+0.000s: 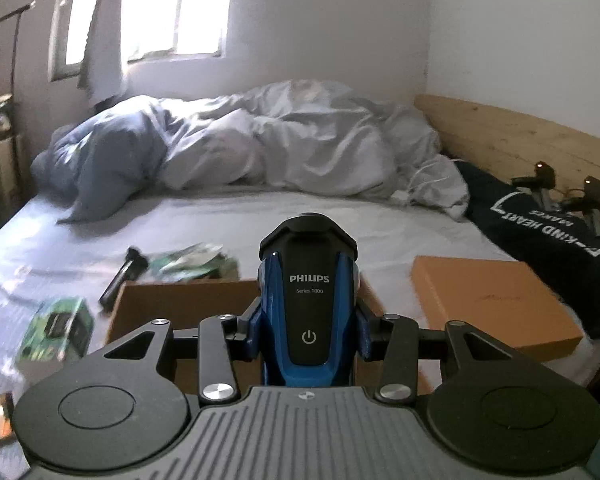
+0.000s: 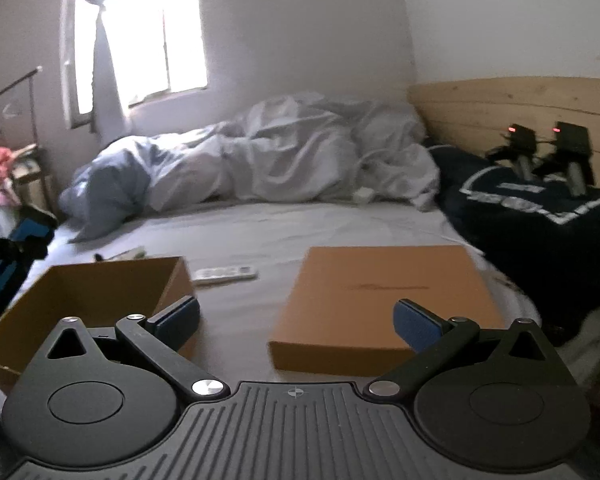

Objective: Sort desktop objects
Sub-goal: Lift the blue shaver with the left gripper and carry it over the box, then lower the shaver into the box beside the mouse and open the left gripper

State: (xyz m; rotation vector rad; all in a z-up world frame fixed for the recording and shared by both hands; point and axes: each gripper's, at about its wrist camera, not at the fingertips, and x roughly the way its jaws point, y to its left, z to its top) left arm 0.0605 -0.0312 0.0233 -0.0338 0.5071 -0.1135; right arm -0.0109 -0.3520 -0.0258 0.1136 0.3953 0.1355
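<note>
A: Two boxes lie on the bed [image 2: 260, 224]: an open box [image 2: 80, 300] to the left and a shut flat box [image 2: 384, 300] to the right, apart from each other.

B: And the loose things?

A: A remote [image 2: 225, 272] lies just behind the open box. In the left view a green packet [image 1: 56, 328], another green packet [image 1: 188, 266] and a dark tube [image 1: 124, 276] lie left of and behind that box, all blurred.

B: Where is the shaver?

A: The left tongs [image 1: 309, 330] are clamped on the shaver [image 1: 309, 304], which stands upright between the fingers [image 1: 254, 332], raised over the near edge of the open box, as far as I can judge.

B: The right tongs?

A: The right tongs [image 2: 296, 320] are spread wide and hold nothing, above the gap between the two boxes.

B: What could go wrong?

A: The shaver body is smooth and tapered, gripped low, with the heavy head above. I think it could tip or slide out if the hold slackens too soon. Released over the cardboard wall, not the hollow, it may strike the rim and tumble onto the sheet. The soft mattress could also let the box tilt if it is nudged.
</note>
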